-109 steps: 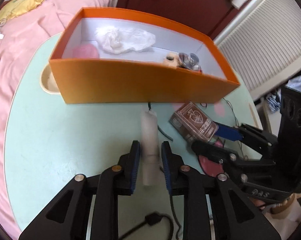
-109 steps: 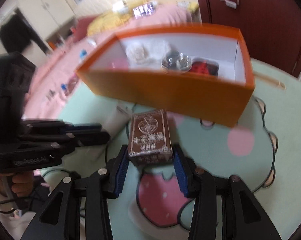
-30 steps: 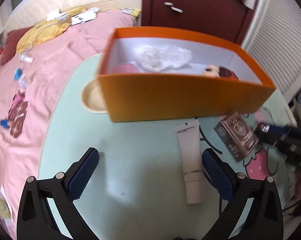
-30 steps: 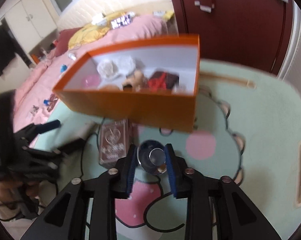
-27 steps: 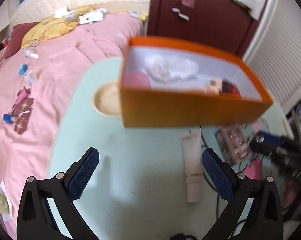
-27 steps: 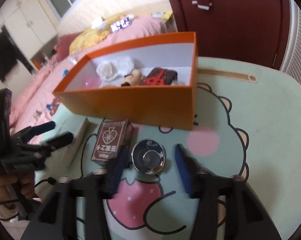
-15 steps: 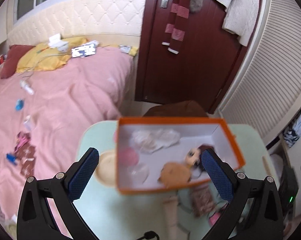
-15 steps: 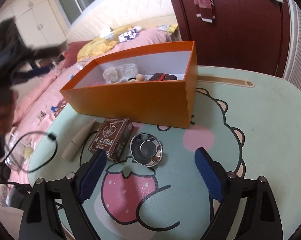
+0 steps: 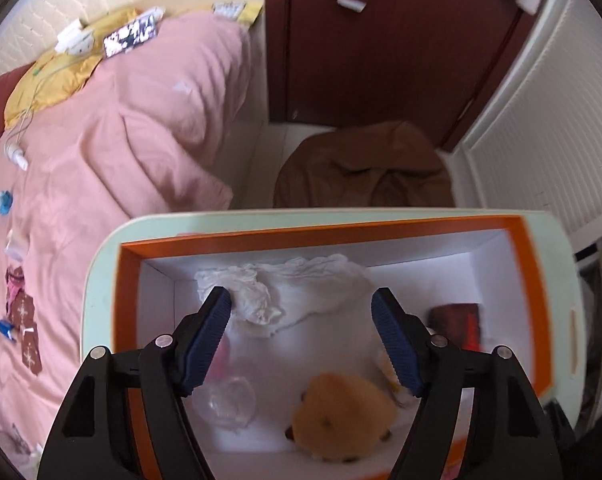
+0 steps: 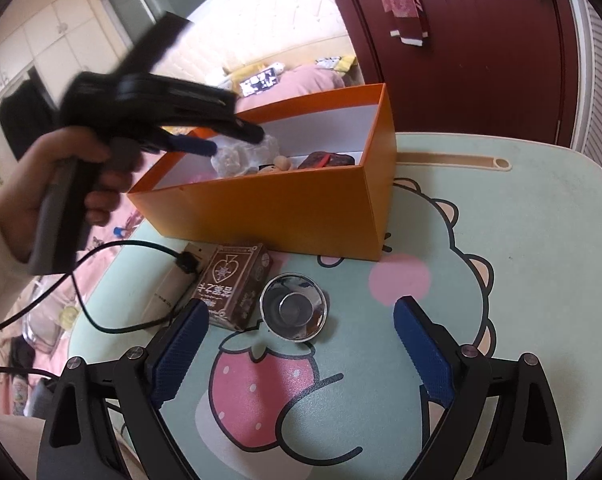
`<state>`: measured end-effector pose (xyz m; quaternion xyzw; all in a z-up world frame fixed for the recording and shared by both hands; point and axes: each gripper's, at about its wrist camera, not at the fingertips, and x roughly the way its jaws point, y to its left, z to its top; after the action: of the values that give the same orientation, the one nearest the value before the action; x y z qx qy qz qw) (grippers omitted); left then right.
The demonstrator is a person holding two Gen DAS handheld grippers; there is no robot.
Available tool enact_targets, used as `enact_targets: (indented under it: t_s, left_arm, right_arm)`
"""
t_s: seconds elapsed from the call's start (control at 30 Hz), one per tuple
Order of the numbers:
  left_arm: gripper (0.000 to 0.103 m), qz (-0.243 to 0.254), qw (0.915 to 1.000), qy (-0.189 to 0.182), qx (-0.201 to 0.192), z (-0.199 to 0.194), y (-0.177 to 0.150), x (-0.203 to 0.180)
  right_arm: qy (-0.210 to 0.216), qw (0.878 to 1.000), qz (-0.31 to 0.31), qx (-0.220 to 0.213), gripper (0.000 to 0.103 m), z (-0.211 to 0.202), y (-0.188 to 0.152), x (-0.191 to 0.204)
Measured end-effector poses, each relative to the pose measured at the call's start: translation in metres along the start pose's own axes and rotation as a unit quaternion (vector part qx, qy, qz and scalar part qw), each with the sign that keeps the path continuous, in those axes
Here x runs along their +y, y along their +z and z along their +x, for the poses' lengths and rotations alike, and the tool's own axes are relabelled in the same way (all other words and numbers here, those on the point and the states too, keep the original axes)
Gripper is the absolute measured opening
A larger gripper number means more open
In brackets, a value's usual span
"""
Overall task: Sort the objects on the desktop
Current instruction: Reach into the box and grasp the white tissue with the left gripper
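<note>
The orange box (image 9: 325, 232) with a white inside holds a crumpled white bag (image 9: 301, 280), an orange-haired doll (image 9: 341, 420), a clear piece (image 9: 233, 400) and a dark red item (image 9: 457, 316). My left gripper (image 9: 301, 312) hovers above the box with its jaws closing, and no pad presses on anything; the white bag lies below them. From the right wrist view, the left gripper (image 10: 233, 140) hangs over the box's (image 10: 301, 200) left end. My right gripper (image 10: 299, 314) stands open around a small metal cup (image 10: 293, 300) without touching it. A brown card box (image 10: 237, 284) and a white tube (image 10: 169, 292) lie left of the cup.
The mint table (image 10: 521, 220) bears a cartoon strawberry print (image 10: 261, 384). A black cable (image 10: 101, 248) trails across its left edge beside the tube. A person's hand (image 10: 73, 184) holds the left gripper. A pink bed (image 9: 121, 140) and a brown cushion (image 9: 365, 168) lie beyond the table.
The left gripper rose from over the tube to above the box, and its jaws narrowed. The right gripper let go of the metal cup and opened wide.
</note>
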<state>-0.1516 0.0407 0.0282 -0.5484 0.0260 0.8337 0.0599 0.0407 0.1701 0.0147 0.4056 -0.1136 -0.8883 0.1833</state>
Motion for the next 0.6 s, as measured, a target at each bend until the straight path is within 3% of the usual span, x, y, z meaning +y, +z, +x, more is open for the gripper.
enact_targets:
  t_s: [0.13, 0.17, 0.2, 0.27, 0.43, 0.6]
  left_arm:
    - [0.073, 0.016, 0.9998, 0.007, 0.005, 0.006, 0.001, -0.006]
    - [0.059, 0.014, 0.9999, 0.005, 0.004, 0.005, 0.001, -0.004]
    - [0.039, 0.015, 0.9998, 0.012, 0.003, 0.005, 0.001, -0.001]
    - [0.013, 0.017, 0.9994, 0.031, -0.003, 0.001, 0.000, 0.009]
    - [0.013, -0.011, 0.9996, -0.014, -0.022, -0.016, -0.004, 0.033]
    - [0.012, -0.026, 0.9939, -0.070, -0.081, -0.064, -0.009, 0.040]
  right_arm:
    - [0.003, 1.000, 0.003, -0.001, 0.094, 0.000, -0.001, -0.001]
    - [0.003, 1.000, 0.004, -0.002, 0.094, 0.000, -0.001, -0.001]
    - [0.004, 1.000, 0.005, -0.002, 0.094, 0.000, -0.001, -0.001]
    - [0.005, 1.000, 0.006, -0.003, 0.094, 0.000, -0.001, -0.001]
    - [0.007, 1.000, 0.007, -0.004, 0.095, 0.000, -0.003, 0.000]
    - [0.006, 1.000, 0.007, -0.004, 0.095, 0.001, -0.005, 0.000]
